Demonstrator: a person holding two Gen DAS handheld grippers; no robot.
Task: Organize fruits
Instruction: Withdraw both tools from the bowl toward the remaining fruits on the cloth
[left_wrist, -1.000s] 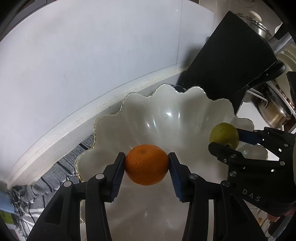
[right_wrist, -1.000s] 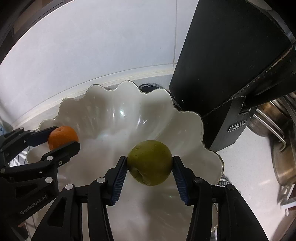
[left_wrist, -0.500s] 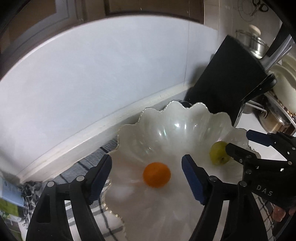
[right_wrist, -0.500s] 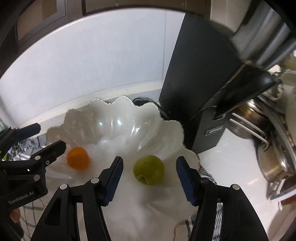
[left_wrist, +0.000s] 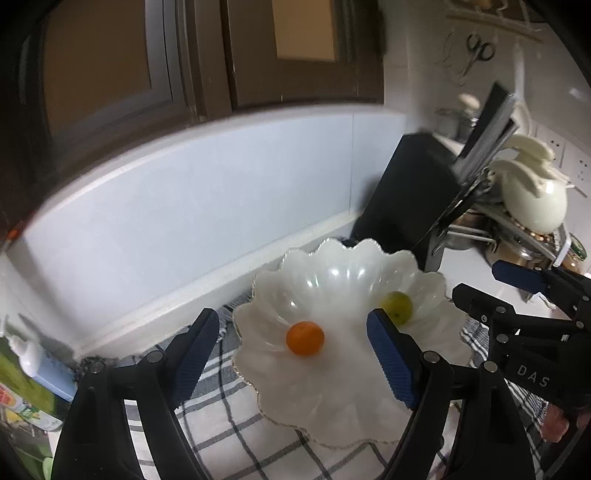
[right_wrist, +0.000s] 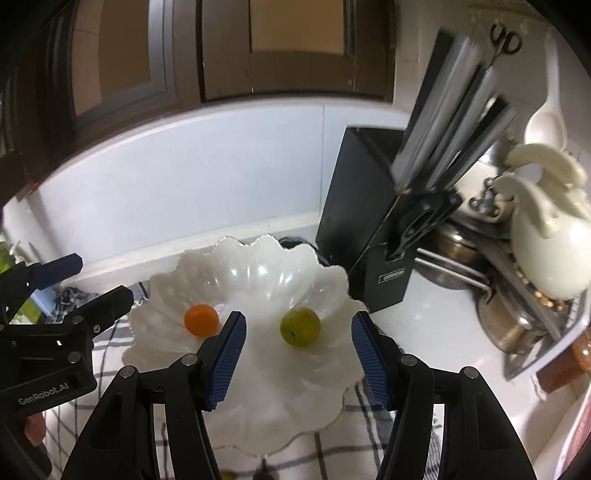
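A white scalloped bowl (left_wrist: 332, 248) (right_wrist: 258, 242) stands on a checked cloth. In it lie an orange (left_wrist: 305, 338) (right_wrist: 201, 319) on the left and a green fruit (left_wrist: 397, 305) (right_wrist: 300, 327) on the right, apart from each other. My left gripper (left_wrist: 291, 319) (right_wrist: 101, 277) hovers above and behind the orange; its jaws are opening and hold nothing. Above the green fruit, my right gripper (right_wrist: 299, 318) (left_wrist: 478, 278) stands open and touches nothing. Both fruits are free of the pads.
A black knife block (right_wrist: 354, 236) stands just right of the bowl. Beyond it is a dish rack with pots and white ladles (right_wrist: 546, 258). The checked cloth (left_wrist: 229, 424) covers the counter under the bowl. Bottles (left_wrist: 40, 369) stand at the far left, the tiled wall behind.
Both grippers let go of their fruit, opened and drew back upward. The orange and the green fruit now rest in the bowl, and more of the kitchen shows.
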